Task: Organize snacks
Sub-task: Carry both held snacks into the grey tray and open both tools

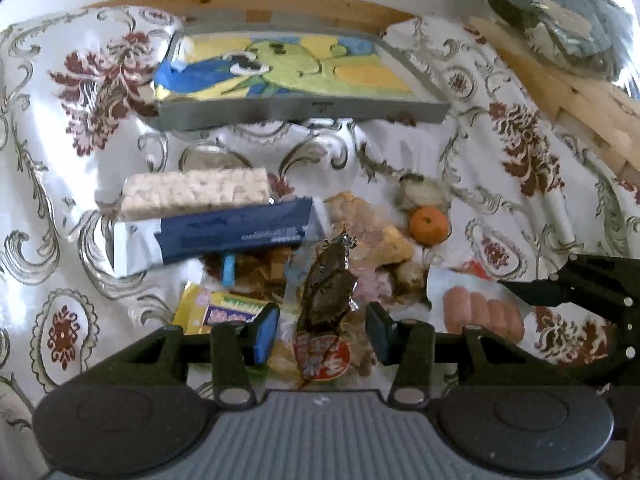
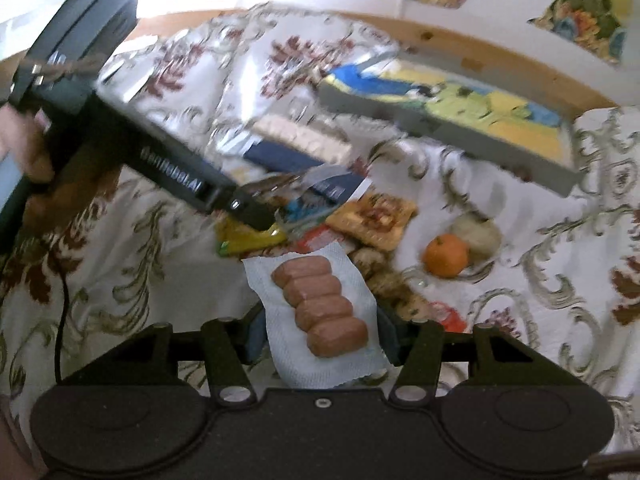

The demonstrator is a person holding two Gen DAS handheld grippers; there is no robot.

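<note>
A pile of snacks lies on the flowered tablecloth. My right gripper (image 2: 320, 340) is shut on a clear pack of sausages (image 2: 320, 308) and holds it above the cloth; the pack also shows in the left wrist view (image 1: 480, 312). My left gripper (image 1: 322, 336) is open, its jaws on either side of a clear packet with a dark dried snack (image 1: 326, 292). A blue wrapped bar (image 1: 224, 236), a pale cracker pack (image 1: 192, 192), a yellow packet (image 1: 216, 308) and an orange (image 1: 428, 225) lie around it. The grey tray (image 1: 304, 110) with a painted bottom stands behind.
A wooden table edge (image 1: 248, 0) runs behind the tray. A silvery bag (image 1: 560, 16) sits at the far right. A pale round wrapped snack (image 2: 478, 234) lies beside the orange (image 2: 446, 256). The left gripper's body (image 2: 120, 128) crosses the right wrist view.
</note>
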